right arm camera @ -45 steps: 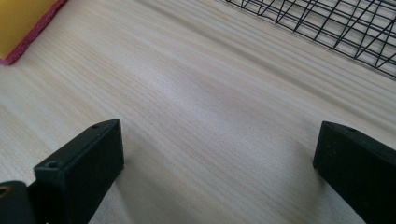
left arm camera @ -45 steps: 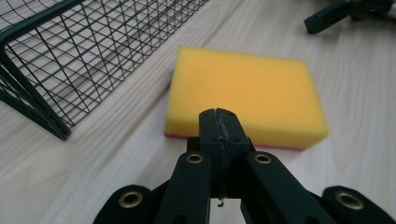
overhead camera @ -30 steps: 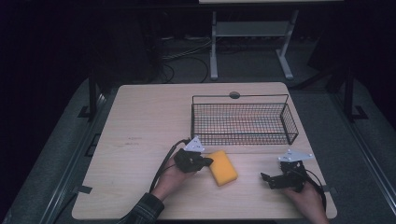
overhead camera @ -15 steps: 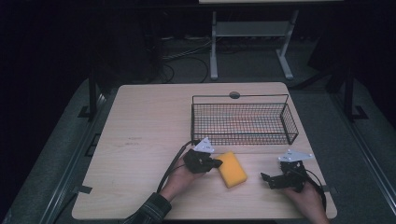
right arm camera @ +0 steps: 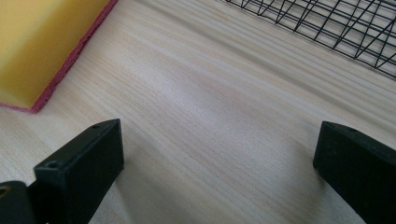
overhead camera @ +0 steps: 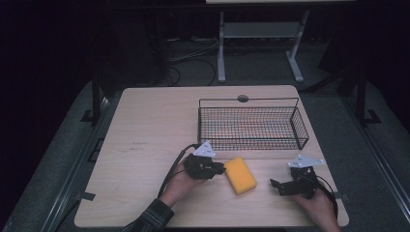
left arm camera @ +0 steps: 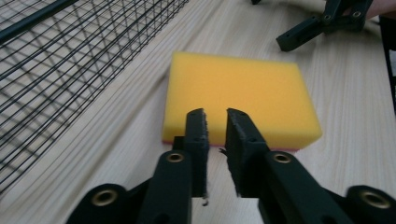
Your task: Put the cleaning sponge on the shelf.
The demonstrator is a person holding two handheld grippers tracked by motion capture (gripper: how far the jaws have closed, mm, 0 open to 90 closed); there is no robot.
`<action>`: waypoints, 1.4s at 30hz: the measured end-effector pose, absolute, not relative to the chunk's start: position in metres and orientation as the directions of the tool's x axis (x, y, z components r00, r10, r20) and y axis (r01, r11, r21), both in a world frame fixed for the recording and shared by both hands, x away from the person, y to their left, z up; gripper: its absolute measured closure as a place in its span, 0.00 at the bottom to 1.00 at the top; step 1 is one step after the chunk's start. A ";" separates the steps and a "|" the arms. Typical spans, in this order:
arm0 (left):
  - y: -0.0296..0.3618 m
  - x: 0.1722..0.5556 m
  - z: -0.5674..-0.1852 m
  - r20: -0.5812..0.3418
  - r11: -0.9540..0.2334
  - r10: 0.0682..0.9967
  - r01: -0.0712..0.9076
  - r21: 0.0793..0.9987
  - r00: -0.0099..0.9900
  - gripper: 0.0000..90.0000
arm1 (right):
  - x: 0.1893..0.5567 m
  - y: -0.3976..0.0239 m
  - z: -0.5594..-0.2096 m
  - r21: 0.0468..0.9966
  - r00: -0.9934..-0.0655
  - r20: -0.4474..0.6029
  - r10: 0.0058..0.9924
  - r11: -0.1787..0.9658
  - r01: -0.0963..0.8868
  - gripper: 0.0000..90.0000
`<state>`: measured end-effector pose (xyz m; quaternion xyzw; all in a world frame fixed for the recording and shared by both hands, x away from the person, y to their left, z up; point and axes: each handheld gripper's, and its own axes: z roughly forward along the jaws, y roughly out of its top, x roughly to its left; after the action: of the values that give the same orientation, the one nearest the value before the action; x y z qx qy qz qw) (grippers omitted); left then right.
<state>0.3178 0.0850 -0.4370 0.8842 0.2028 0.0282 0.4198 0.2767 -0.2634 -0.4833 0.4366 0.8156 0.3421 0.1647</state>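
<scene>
A yellow sponge [overhead camera: 240,175] with a pink underside lies flat on the wooden table [overhead camera: 145,130], in front of the wire basket. My left gripper [overhead camera: 220,169] is just left of it. In the left gripper view, the jaws stand nearly together with only a thin gap and nothing between them, tips [left arm camera: 215,116] at the near edge of the sponge [left arm camera: 238,93]. My right gripper [overhead camera: 274,185] rests low over the table to the right of the sponge, open. In the right gripper view, bare wood lies between its fingers [right arm camera: 219,140] and the sponge's corner [right arm camera: 42,42] is at the upper left.
An empty black wire basket [overhead camera: 251,143] stands behind the sponge at the table's right half; its mesh is close in the left gripper view [left arm camera: 70,46] and the right gripper view [right arm camera: 327,28]. A cable trails from each gripper toward the front edge.
The left gripper and the sponge have shifted a little to the right across the table. The right gripper has stayed in place.
</scene>
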 end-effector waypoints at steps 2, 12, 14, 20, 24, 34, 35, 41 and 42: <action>0.088 0.316 -0.436 -0.117 -0.565 0.389 0.337 0.753 0.914 0.78 | 0.277 -0.263 -0.483 0.702 -0.565 0.030 0.825 0.385 0.599 0.01; 0.109 0.308 -0.440 -0.072 -0.600 0.440 0.353 0.718 0.895 0.44 | 0.277 -0.263 -0.483 0.702 -0.564 0.031 0.825 0.384 0.600 0.01; 0.111 0.307 -0.440 -0.069 -0.601 0.452 0.361 0.714 0.889 0.40 | 0.277 -0.263 -0.483 0.702 -0.564 0.031 0.825 0.384 0.600 0.01; 0.137 0.298 -0.444 -0.052 -0.591 0.504 0.388 0.707 0.862 0.28 | 0.277 -0.263 -0.483 0.702 -0.564 0.030 0.825 0.385 0.600 0.01; 0.154 0.294 -0.448 -0.036 -0.595 0.529 0.401 0.697 0.848 0.20 | 0.277 -0.263 -0.483 0.702 -0.565 0.030 0.825 0.385 0.599 0.01; 0.182 0.285 -0.463 -0.011 -0.595 0.573 0.425 0.683 0.820 0.15 | 0.277 -0.263 -0.483 0.702 -0.564 0.030 0.826 0.384 0.600 0.01; 0.182 0.285 -0.463 -0.011 -0.595 0.573 0.425 0.683 0.820 0.14 | 0.277 -0.263 -0.483 0.702 -0.564 0.030 0.826 0.384 0.600 0.01; 0.187 0.286 -0.468 0.002 -0.599 0.580 0.425 0.679 0.815 0.14 | 0.276 -0.263 -0.483 0.699 -0.562 0.031 0.827 0.384 0.603 0.01; 0.187 0.286 -0.471 0.016 -0.608 0.575 0.414 0.677 0.818 0.14 | 0.277 -0.262 -0.481 0.684 -0.562 0.030 0.826 0.394 0.614 0.01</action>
<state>0.2857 0.1871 -0.4707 0.8891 0.2781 0.1166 0.3444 0.2769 -0.2620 -0.4811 0.4396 0.8193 0.3315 0.1598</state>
